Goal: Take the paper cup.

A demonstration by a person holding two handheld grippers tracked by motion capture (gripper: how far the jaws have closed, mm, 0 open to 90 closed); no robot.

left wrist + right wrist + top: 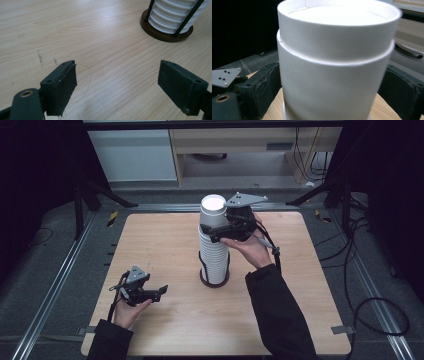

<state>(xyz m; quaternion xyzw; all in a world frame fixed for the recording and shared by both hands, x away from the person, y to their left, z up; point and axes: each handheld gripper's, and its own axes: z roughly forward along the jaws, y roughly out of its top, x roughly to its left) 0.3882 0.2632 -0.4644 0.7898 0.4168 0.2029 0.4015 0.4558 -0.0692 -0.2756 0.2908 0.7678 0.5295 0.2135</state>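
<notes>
Your right gripper [218, 231] is up at the top of the stack of white cups [213, 255], which stands upright in a round dark holder [215, 281] near the middle of the bench [165, 320]. Its fingers [259, 87] sit on either side of the top cup [214, 211], one against each flank, so you are pinching that cup just below its rim. In the right gripper view the top cup [337, 75] stands between the two dark fingers, with the rim of another cup nested inside it showing slightly higher. The cup wall looks round and undented where the fingers meet it. The grey three-cornered plate [245, 199] of this gripper juts out just beyond the cup's rim in the high view, and your right hand [250, 247] holds the tool from the near right side of the stack.

Your left gripper [155, 293] hangs low over the near left part of the bench, well apart from the stack. Its fingers [60, 87] are spread wide with only bare wood between them. In the left gripper view the holder [150, 28] and the lower ribbed rims of the stack [172, 15] lie ahead and to the right, with two thin dark uprights of the holder running up the outside of the cups. Your left hand [131, 310] grips the tool from below, near the front edge of the bench.
</notes>
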